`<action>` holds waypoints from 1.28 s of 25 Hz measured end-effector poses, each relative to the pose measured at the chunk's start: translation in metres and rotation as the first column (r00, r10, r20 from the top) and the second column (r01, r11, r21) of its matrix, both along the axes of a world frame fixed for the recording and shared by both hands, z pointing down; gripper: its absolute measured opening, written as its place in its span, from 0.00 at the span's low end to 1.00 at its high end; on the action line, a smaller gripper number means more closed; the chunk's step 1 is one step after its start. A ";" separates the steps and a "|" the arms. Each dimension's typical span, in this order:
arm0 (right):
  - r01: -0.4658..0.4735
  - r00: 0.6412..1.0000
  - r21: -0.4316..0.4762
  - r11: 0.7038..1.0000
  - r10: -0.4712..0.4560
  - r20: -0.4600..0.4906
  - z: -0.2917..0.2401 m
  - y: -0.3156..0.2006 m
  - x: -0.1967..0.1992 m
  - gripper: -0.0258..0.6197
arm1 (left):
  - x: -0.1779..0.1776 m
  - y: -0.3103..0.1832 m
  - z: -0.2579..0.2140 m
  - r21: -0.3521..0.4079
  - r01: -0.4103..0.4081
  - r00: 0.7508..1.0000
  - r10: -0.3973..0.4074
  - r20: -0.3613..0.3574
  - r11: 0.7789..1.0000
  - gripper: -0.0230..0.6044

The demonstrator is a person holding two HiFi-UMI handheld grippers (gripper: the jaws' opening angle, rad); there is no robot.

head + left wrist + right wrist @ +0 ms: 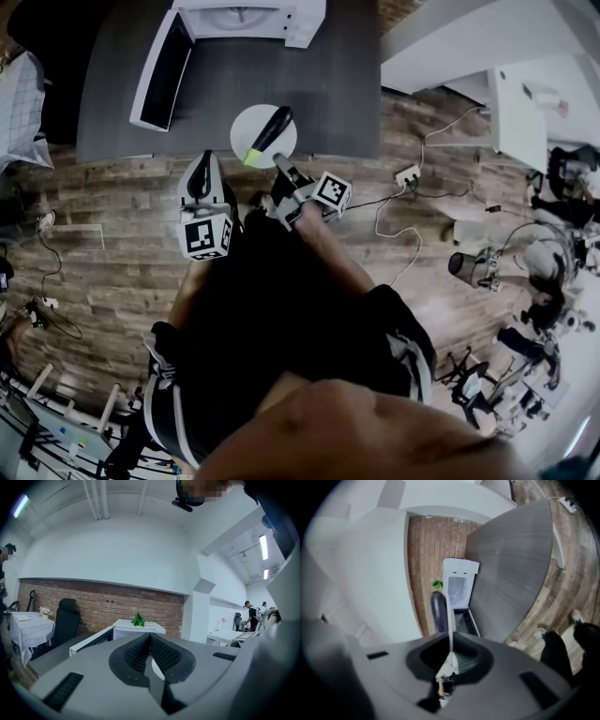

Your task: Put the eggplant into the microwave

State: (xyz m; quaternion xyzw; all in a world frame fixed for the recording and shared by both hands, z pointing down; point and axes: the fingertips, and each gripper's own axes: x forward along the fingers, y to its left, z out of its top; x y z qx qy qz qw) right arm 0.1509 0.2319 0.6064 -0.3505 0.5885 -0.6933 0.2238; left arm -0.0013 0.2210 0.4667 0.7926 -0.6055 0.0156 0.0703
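The right gripper (281, 167) has its jaws closed on the near rim of a white plate (246, 127). The eggplant (270, 133) lies on this plate, just beyond the jaw tips and not touched by them. It runs diagonally across the plate, with its green end toward the person. The plate sits at the near edge of the bench (328, 84). Whether it rests on the bench cannot be told.

The left gripper (202, 173) is beside the plate on the person's left, over the wooden floor (112, 253) and clear of plate and eggplant. In the left gripper view its jaws (150, 637) are together with nothing between them.

The microwave (248, 17) stands at the far side of the bench, well apart from the plate. Its door (161, 70) is swung open to the left.

View differences:
- The head view shows the layout of both grippers, plate and microwave.
- The right gripper view shows the plate (450, 625) edge-on as a thin white line held in the jaws (451, 656). The eggplant (438, 613) lies against one face of the plate, and the microwave (459, 585) stands beyond.
- The left gripper view shows neither eggplant nor grip. It shows the microwave (136, 629) from the front, a green object (138, 619) on top of it and a brick wall (93, 602) behind.
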 end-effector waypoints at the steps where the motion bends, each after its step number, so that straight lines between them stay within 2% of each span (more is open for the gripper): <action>1: -0.008 1.000 -0.002 1.000 0.008 0.000 0.000 -0.002 0.002 0.10 | 0.001 -0.003 -0.001 0.003 -0.003 1.000 0.003 0.000 1.000 0.09; 7: -0.032 0.999 -0.002 0.999 0.032 -0.008 -0.001 -0.014 0.001 0.10 | -0.002 -0.019 -0.007 0.016 -0.025 1.000 0.025 0.004 1.000 0.09; 20: -0.076 0.997 -0.011 0.997 0.075 -0.017 -0.001 -0.076 -0.051 0.10 | -0.044 -0.101 -0.006 0.017 -0.096 0.995 0.096 0.001 0.995 0.09; 26: -0.118 0.993 0.000 0.993 0.118 -0.014 -0.001 -0.103 -0.066 0.10 | -0.060 -0.136 -0.003 0.004 -0.129 0.991 0.129 -0.027 0.992 0.09; 32: -0.176 0.984 -0.013 0.984 0.176 -0.016 0.001 -0.128 -0.085 0.10 | -0.082 -0.167 -0.002 -0.006 -0.172 0.985 0.172 -0.026 0.985 0.09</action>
